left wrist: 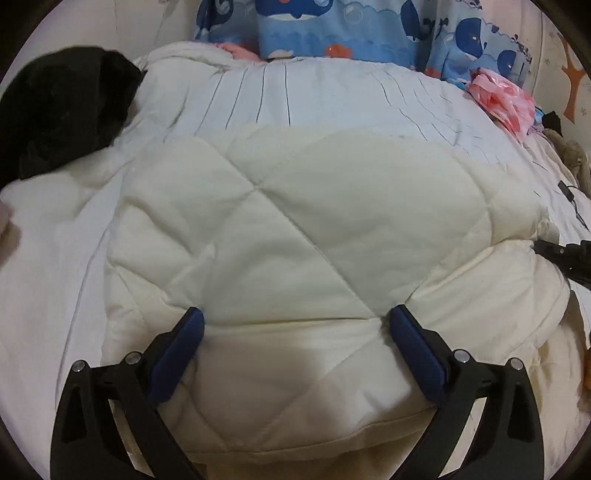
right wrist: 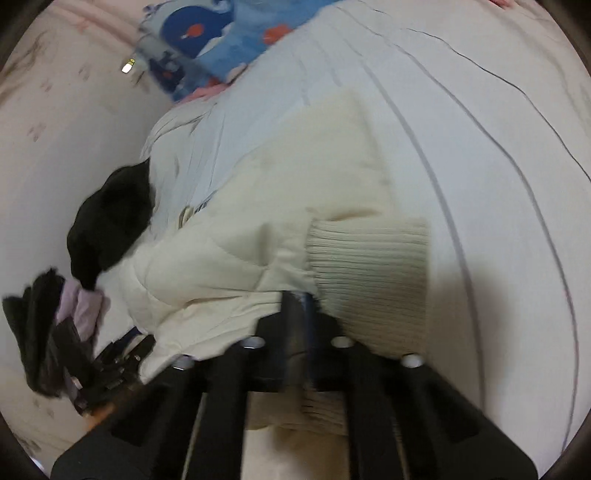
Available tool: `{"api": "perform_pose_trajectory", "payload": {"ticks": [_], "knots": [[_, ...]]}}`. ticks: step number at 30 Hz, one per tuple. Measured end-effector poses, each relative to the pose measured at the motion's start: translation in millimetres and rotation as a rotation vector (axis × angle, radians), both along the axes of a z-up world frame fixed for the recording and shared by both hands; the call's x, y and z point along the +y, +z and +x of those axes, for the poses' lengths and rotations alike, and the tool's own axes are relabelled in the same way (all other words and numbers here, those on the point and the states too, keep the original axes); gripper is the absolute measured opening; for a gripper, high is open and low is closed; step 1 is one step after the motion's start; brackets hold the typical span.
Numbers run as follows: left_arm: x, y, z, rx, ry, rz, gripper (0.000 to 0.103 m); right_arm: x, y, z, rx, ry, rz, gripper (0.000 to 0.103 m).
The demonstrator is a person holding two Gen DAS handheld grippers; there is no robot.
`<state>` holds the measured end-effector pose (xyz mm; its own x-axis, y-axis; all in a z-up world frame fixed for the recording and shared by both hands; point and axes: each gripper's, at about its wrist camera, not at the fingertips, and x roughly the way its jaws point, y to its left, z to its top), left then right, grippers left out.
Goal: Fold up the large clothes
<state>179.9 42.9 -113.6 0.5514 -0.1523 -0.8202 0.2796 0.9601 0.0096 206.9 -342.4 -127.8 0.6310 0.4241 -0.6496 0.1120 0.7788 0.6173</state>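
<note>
Cream quilted jacket [left wrist: 295, 236] spread on bed [left wrist: 332, 96]. Left gripper [left wrist: 295, 325] fingers apart over jacket; right gripper [right wrist: 297, 299] fingers clamped on ribbed cuff [right wrist: 369, 266].

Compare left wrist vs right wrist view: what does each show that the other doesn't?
Left wrist only: the left tongs spread open over the cream quilted jacket, and a pink plastic bag at the far right.
Right wrist only: the jacket's ribbed cuff, with the right tongs shut at its edge.
Both: the jacket, the black garment, the whale-print bedding and the striped sheet.
</note>
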Motion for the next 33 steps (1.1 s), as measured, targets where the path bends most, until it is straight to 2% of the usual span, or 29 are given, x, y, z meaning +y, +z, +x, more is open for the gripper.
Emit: {"api": "perform_pose_trajectory", "payload": {"ticks": [1, 2, 3, 4, 5, 6, 8, 9, 10, 11, 12, 13, 14, 15, 17, 19, 20, 21, 22, 23, 24, 25, 27, 28, 30, 31, 33], "knots": [[-2.2, 14.3, -3.3, -0.051, 0.02, 0.02, 0.096, 2.3, 6.9, -2.1, -0.012, -0.017, -0.026, 0.007], [-2.6, 26.9, -7.0, -0.112, 0.021, 0.005, 0.096, 6.5, 17.6, -5.3, -0.045, -0.027, -0.069, 0.012], [-0.8, 42.6, -12.2, -0.187, 0.014, -0.036, 0.096, 17.0, 33.9, -9.6, -0.106, -0.02, -0.136, 0.025], [0.7, 49.9, -14.9, -0.222, 0.014, -0.059, 0.096, 27.6, 46.8, -11.3, -0.155, 0.0, -0.189, 0.037], [3.2, 56.5, -13.1, -0.245, 0.025, -0.076, 0.096, 40.3, 59.0, -10.9, -0.199, 0.017, -0.275, 0.069], [6.5, 56.7, -7.0, -0.241, 0.038, -0.083, 0.096, 48.0, 63.9, -7.1, -0.212, 0.022, -0.331, 0.087], [14.8, 39.7, 12.4, -0.173, 0.081, -0.087, 0.096, 54.3, 59.1, 6.2, -0.202, 0.019, -0.45, 0.088], [19.3, 24.1, 23.2, -0.108, 0.115, -0.082, 0.096, 49.8, 45.7, 23.0, -0.134, 0.009, -0.504, 0.088], [26.4, -4.2, 39.0, 0.006, 0.124, -0.089, 0.096, 43.6, 26.0, 35.5, -0.063, 0.01, -0.506, 0.09], [32.1, -13.7, 39.0, 0.017, 0.113, -0.098, 0.096, 25.9, 0.2, 48.4, -0.001, 0.038, -0.396, 0.091], [31.4, -14.3, 37.8, -0.007, 0.103, -0.1, 0.096, 17.7, -9.8, 53.2, 0.004, 0.04, -0.31, 0.091], [26.1, -9.3, 36.8, -0.009, 0.104, -0.066, 0.096, 11.0, -9.5, 53.0, 0.008, 0.022, -0.282, 0.091], [23.4, -3.4, 37.0, -0.017, 0.107, -0.048, 0.096, 12.6, -4.9, 52.8, 0.015, 0.016, -0.304, 0.09], [23.6, 7.2, 34.7, -0.052, 0.112, -0.065, 0.096, 17.9, 5.2, 50.9, 0.005, -0.004, -0.356, 0.09], [28.4, 27.6, 27.4, -0.129, 0.099, -0.172, 0.096, 30.0, 29.8, 41.3, -0.105, -0.027, -0.401, 0.09], [36.1, 40.6, 28.3, -0.181, 0.117, -0.218, 0.096, 50.0, 49.4, 34.7, -0.211, -0.009, -0.445, 0.091], [37.8, 40.1, 32.9, -0.18, 0.13, -0.22, 0.096, 58.5, 50.6, 37.0, -0.217, 0.003, -0.471, 0.093], [42.8, 32.4, 41.7, -0.144, 0.15, -0.219, 0.096, 65.3, 40.2, 44.6, -0.182, 0.029, -0.493, 0.096], [48.9, 14.2, 53.7, -0.058, 0.181, -0.216, 0.096, 64.8, 18.1, 55.6, -0.099, 0.05, -0.482, 0.096], [53.7, -4.1, 62.1, 0.011, 0.185, -0.229, 0.096, 62.0, -4.4, 62.1, -0.04, 0.067, -0.437, 0.097], [55.1, -16.1, 63.9, 0.009, 0.163, -0.234, 0.096, 50.3, -18.6, 60.9, -0.066, 0.067, -0.351, 0.097], [51.2, -17.1, 59.5, -0.006, 0.157, -0.211, 0.096, 45.5, -18.1, 59.9, -0.071, 0.062, -0.325, 0.096], [43.0, -9.1, 59.9, 0.01, 0.152, -0.156, 0.096, 49.1, -13.0, 61.1, -0.043, 0.07, -0.369, 0.096], [44.1, -1.0, 57.5, 0.017, 0.153, -0.161, 0.096, 47.7, -6.7, 58.6, -0.031, 0.024, -0.375, 0.096], [55.7, 15.3, 43.1, 0.01, 0.168, -0.238, 0.096, 45.7, 9.8, 44.7, -0.028, -0.012, -0.338, 0.096], [64.8, 19.8, 38.3, 0.007, 0.176, -0.259, 0.096, 46.9, 24.0, 30.5, -0.063, -0.017, -0.328, 0.096], [87.2, 37.7, 22.5, -0.014, 0.202, -0.284, 0.096, 53.6, 40.1, 4.2, -0.101, -0.026, -0.38, 0.096]]}}
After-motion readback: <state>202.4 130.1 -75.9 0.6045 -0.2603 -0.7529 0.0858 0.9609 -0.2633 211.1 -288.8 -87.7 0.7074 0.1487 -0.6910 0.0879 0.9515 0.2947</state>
